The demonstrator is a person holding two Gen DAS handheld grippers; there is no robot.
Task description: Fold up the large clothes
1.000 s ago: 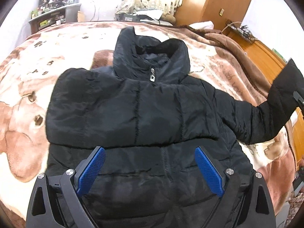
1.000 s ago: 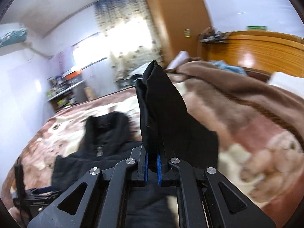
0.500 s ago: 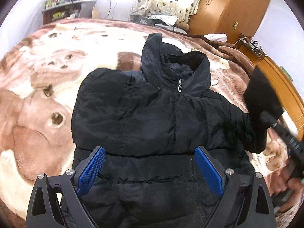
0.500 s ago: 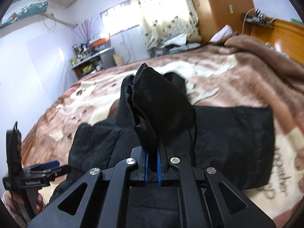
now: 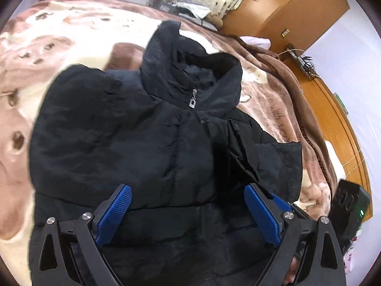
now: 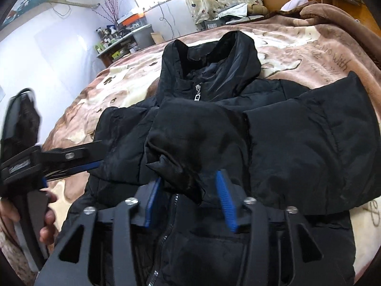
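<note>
A black puffer jacket [image 5: 133,138] lies front up on the bed, zipper pull [image 5: 192,102] at the collar; it also shows in the right wrist view [image 6: 297,143]. Its right sleeve [image 6: 190,138] is folded across the chest, the cuff lying between my right gripper's [image 6: 189,197] parted blue pads. The right gripper is open. My left gripper [image 5: 188,209] is open and empty above the jacket's lower front; it also shows at the left of the right wrist view [image 6: 71,159].
The bed is covered by a brown and cream blanket [image 5: 35,47]. A wooden wardrobe [image 5: 285,12] and wooden bed frame [image 5: 333,109] stand at the right. A cluttered shelf [image 6: 119,43] stands against the far wall.
My right gripper carried the sleeve from the right over the jacket's chest, then opened and let the cuff go. The left gripper stayed open and moved slightly.
</note>
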